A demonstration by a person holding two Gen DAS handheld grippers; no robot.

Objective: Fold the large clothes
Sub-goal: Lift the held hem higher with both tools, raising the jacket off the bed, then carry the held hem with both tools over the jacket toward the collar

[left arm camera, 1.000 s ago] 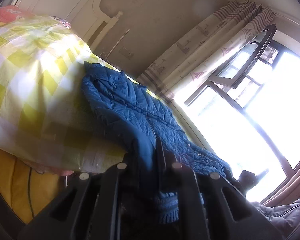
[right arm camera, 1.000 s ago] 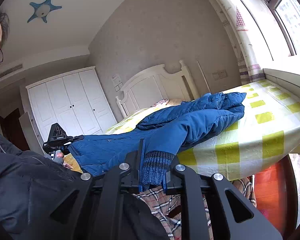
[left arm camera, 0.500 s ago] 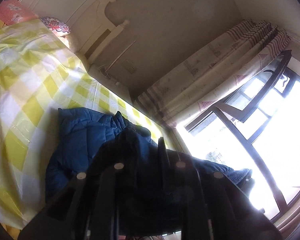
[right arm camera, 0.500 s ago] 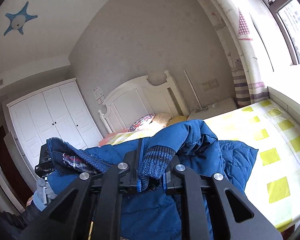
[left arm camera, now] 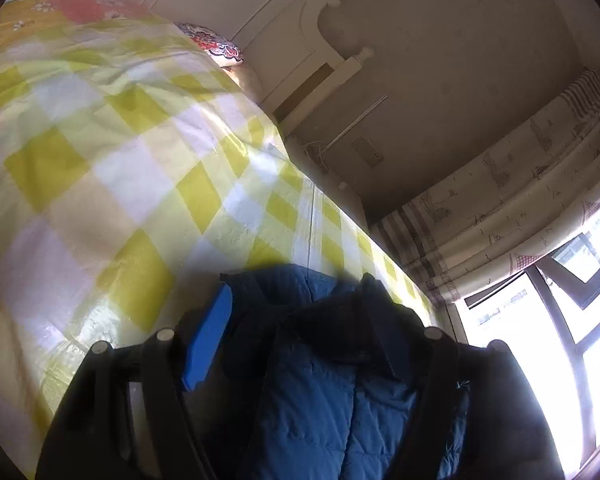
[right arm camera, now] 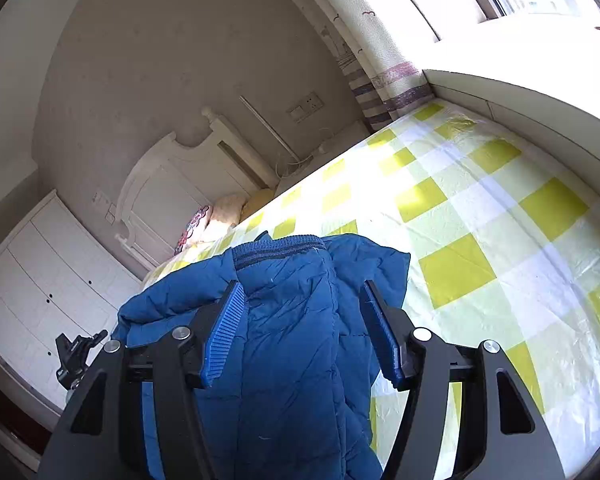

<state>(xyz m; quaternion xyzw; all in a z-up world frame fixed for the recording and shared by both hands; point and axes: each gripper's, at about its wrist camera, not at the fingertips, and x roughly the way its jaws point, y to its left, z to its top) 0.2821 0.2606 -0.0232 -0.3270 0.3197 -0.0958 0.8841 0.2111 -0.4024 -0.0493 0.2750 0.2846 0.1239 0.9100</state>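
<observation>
Right wrist: gripper (right arm camera: 302, 334) spread over jacket (right arm camera: 288, 344); writing seemingly unreadable.

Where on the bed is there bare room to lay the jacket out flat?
Bare checked bedspread runs from the blue jacket to the window ledge, and up toward the pillows by the headboard. It is crowded only under the open right gripper and left gripper.

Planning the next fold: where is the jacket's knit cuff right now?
In the right wrist view, the knit cuff lies on top of the blue jacket on the checked bedspread, just ahead of the open right tongs, toward the headboard.
</observation>
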